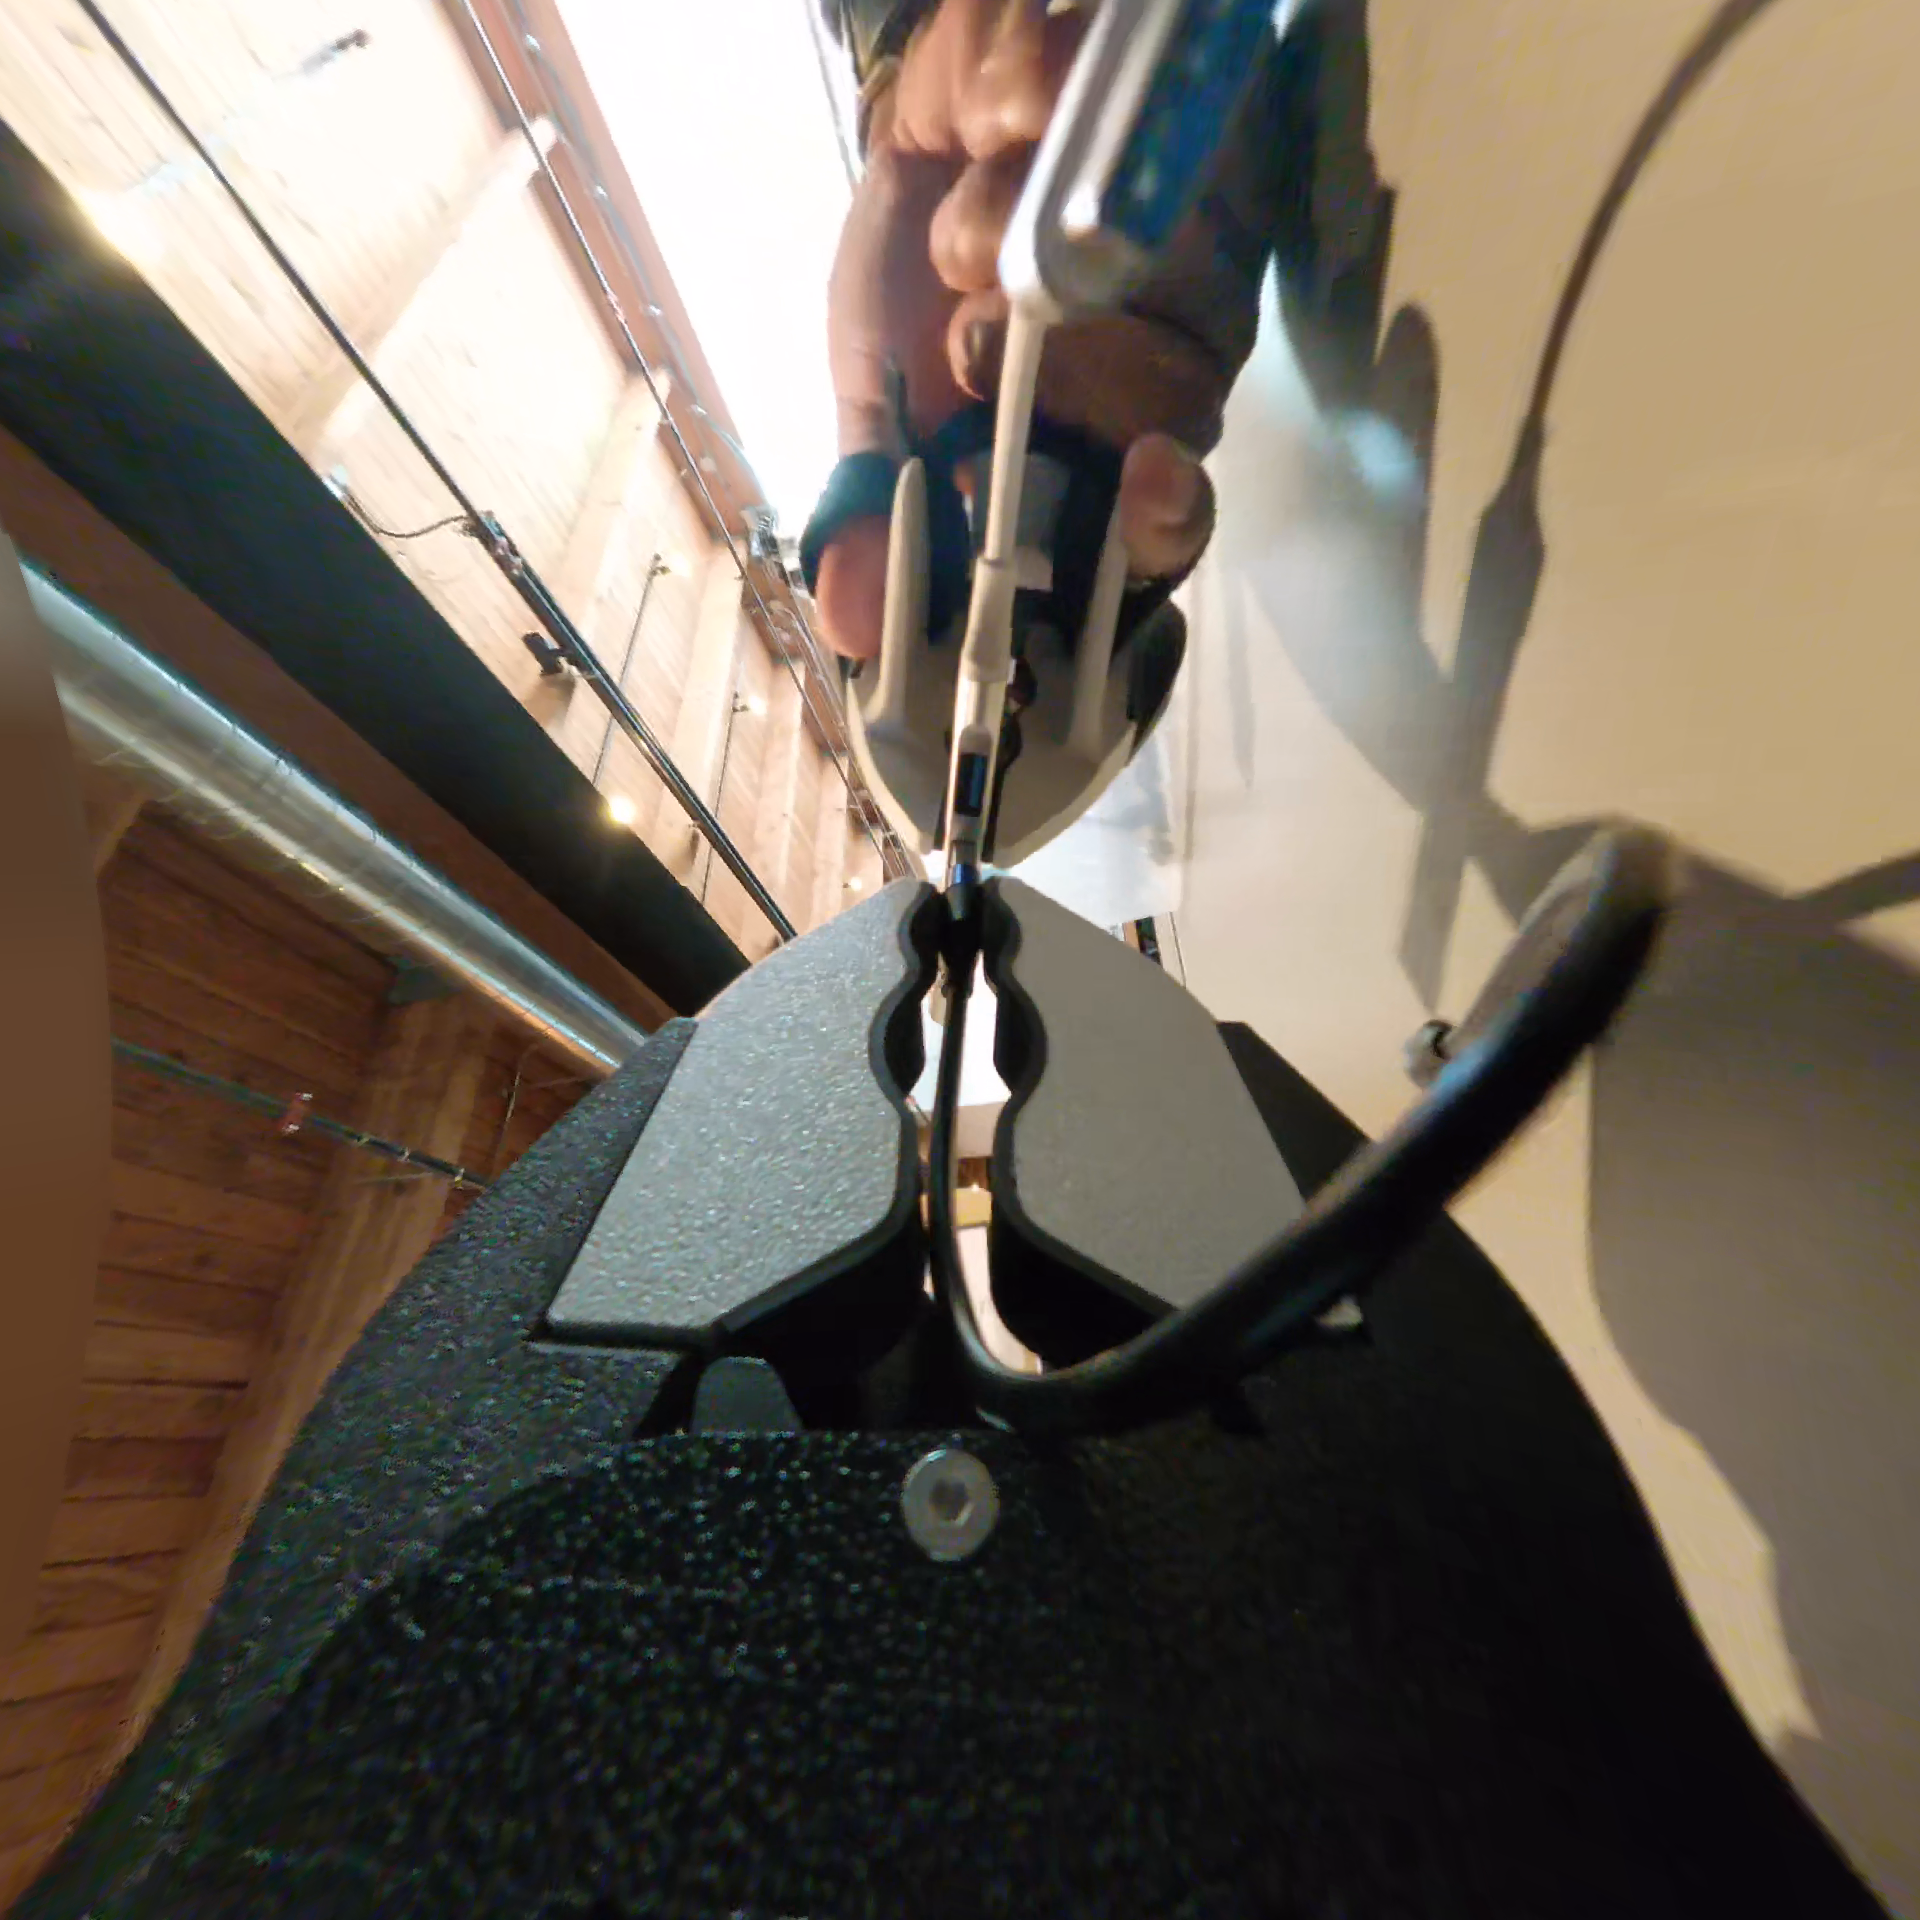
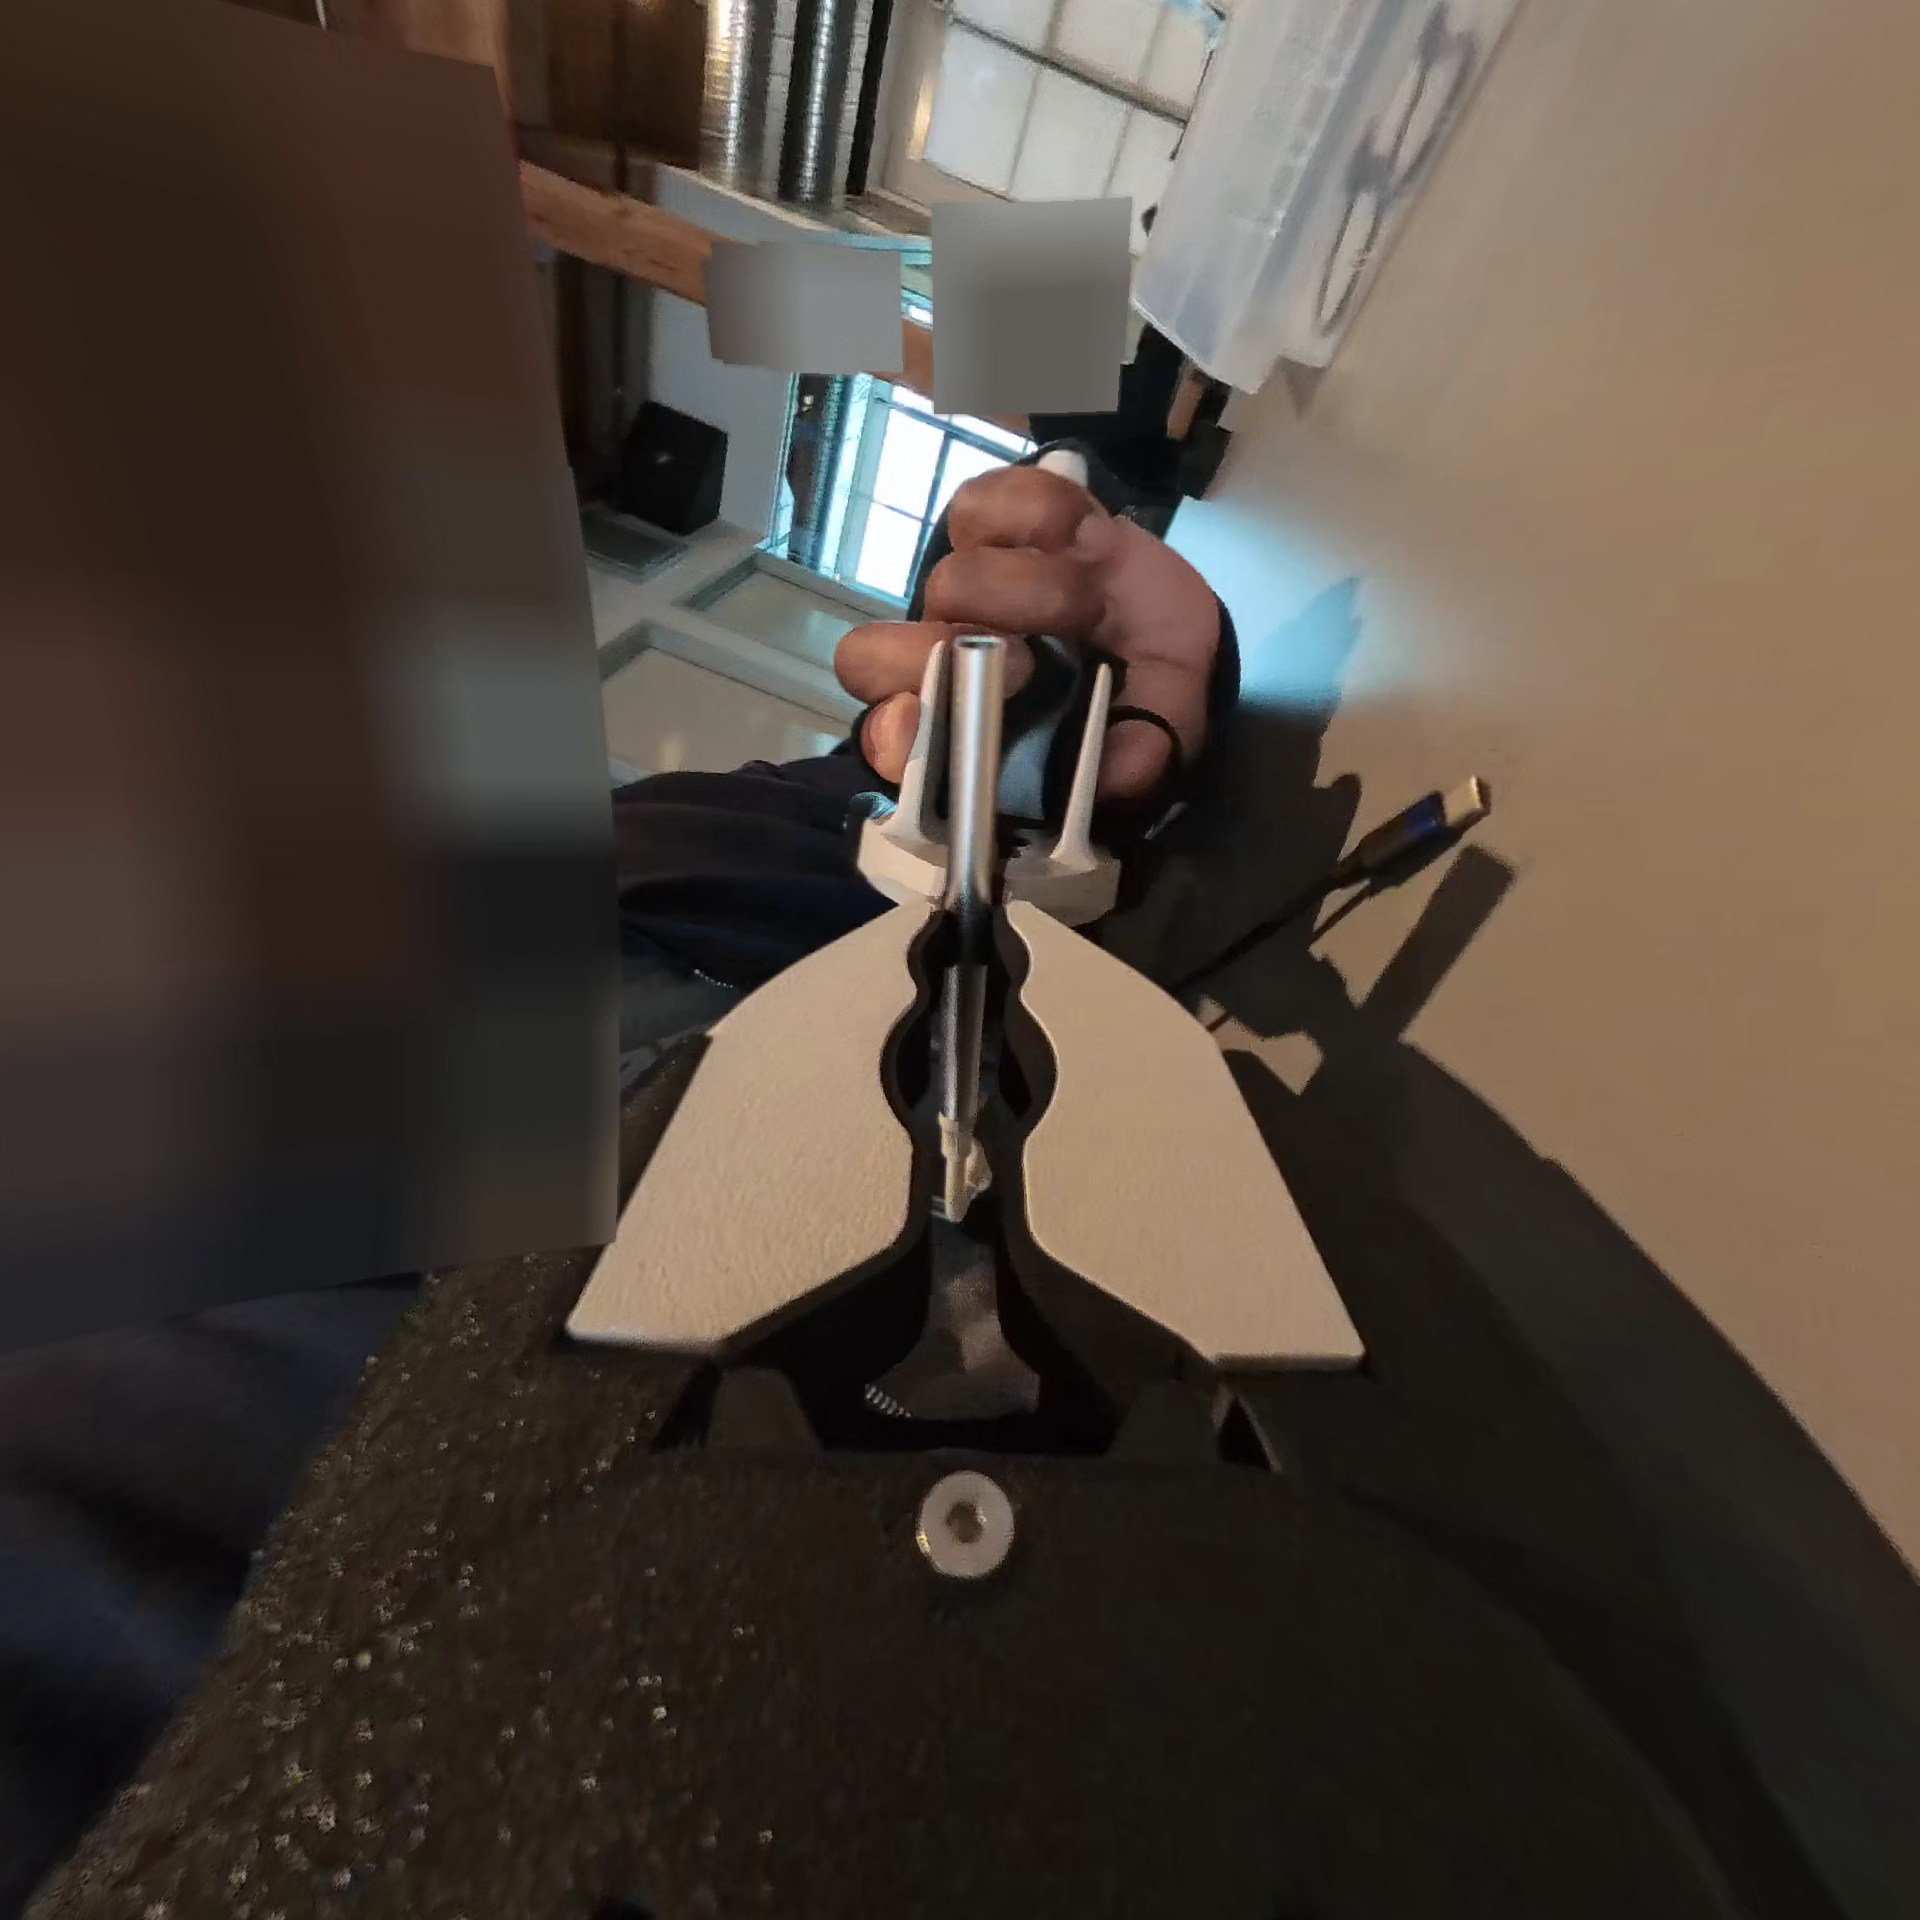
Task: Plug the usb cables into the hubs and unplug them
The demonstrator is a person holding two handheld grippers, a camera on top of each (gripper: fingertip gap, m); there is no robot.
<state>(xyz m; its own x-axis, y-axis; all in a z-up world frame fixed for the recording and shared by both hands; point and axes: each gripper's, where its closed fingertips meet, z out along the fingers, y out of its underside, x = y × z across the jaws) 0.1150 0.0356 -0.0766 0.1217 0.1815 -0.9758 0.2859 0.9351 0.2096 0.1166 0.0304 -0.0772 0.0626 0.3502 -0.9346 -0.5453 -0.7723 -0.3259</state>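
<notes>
My left gripper, with black fingers, is shut on the plug of a black USB cable, which loops back to the right. The plug meets a silver-and-white connector in line with it. From there a white lead runs up to a silver hub. I cannot tell if the plug is seated. My right gripper, with white fingers, is shut on the slim silver hub, seen edge-on, whose white end sits between the fingers. The two grippers face each other tip to tip.
The cream table fills the right side of both views. A spare black cable with a blue USB plug lies on it. A hand holds the right gripper; another hand holds the left gripper. My left and right fingertips are right by each other.
</notes>
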